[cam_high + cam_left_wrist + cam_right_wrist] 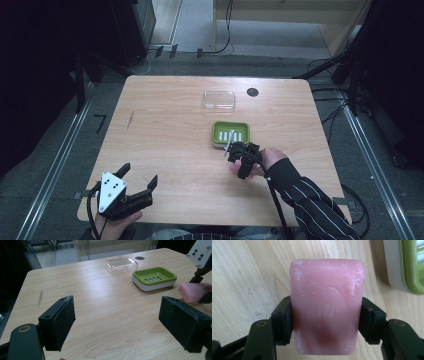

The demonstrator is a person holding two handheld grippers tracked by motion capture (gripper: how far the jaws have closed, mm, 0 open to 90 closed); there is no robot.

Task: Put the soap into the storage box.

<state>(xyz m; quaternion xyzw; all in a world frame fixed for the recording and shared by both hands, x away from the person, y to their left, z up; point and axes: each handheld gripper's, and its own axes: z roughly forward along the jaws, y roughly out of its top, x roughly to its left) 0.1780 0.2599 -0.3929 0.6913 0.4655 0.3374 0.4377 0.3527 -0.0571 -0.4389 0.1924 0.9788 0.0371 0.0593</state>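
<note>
Item 1. Pink rectangular bar of soap (pixel 325 307), embossed face up, scuffed white at the edges. Location: clamped by its two long sides between the jaws of the right gripper (pixel 239 161), carried just near of the soap dish, right of table centre. It also appears at the right edge of the left gripper view (pixel 195 291).

Item 2. Green slotted soap dish on a white base (pixel 230 133). Location: table centre-right, just beyond the right gripper. Contents: none seen; drain slots bare.

Item 3. Clear plastic lid (pixel 219 100), lying flat on the table, far of the dish and apart from it.

Item 4. Left gripper (pixel 139 185), jaws wide apart, holding nothing, at the near left corner of the table, well apart from the dish.

Item 5. Light wooden table (pixel 165 130), with a small dark round hole (pixel 252 92) near the far right.

Status, by judgement: soap is gripped and brought beside the dish; placing it in the green tray remains, and probably fitting the clear lid afterwards. Roughly halfway.
</note>
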